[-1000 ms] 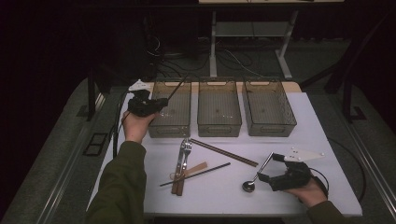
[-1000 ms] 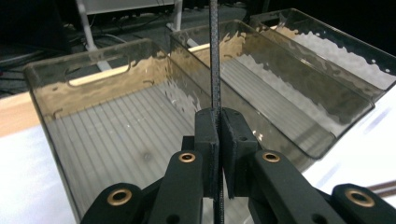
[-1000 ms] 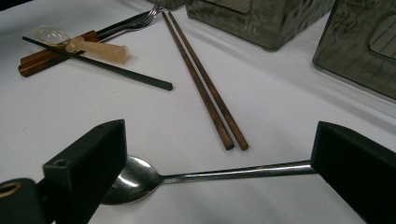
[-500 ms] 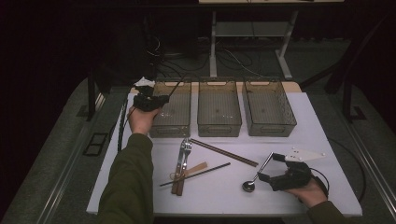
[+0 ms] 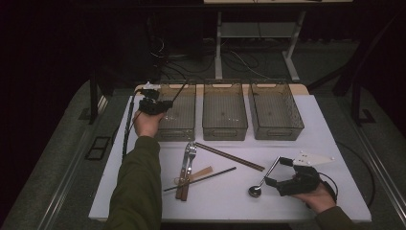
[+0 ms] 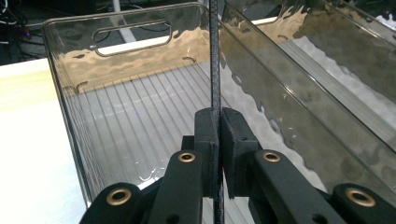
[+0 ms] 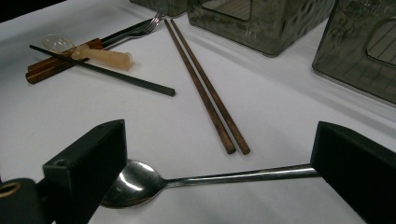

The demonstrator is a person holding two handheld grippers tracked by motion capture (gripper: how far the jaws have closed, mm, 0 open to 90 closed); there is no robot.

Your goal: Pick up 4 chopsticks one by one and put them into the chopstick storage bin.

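Left claw (image 5: 165, 106), clamped on a black chopstick (image 6: 215, 60), has travelled from the near-left corner of the left bin (image 5: 178, 111) forward and down over the bin; the chopstick, earlier slanting high toward the bin's rear, now dips inside.

You have three clear bins (image 5: 225, 112) in a row at the back of the table (image 5: 335, 143). Two grippers: left gripper (image 5: 160, 106), right gripper (image 5: 277, 173). One metal spoon (image 7: 187, 179). One pair of brown chopsticks (image 7: 205, 93), so two sticks. Black chopsticks: two, one on the table (image 7: 102, 72) and one in your left gripper (image 6: 215, 56). One fork (image 5: 190, 155). Brown-handled pieces under the fork (image 5: 183, 184): count unclear. One white spoon-like piece with a tan handle (image 7: 100, 56). One white flat piece (image 5: 313, 158) by your right hand.
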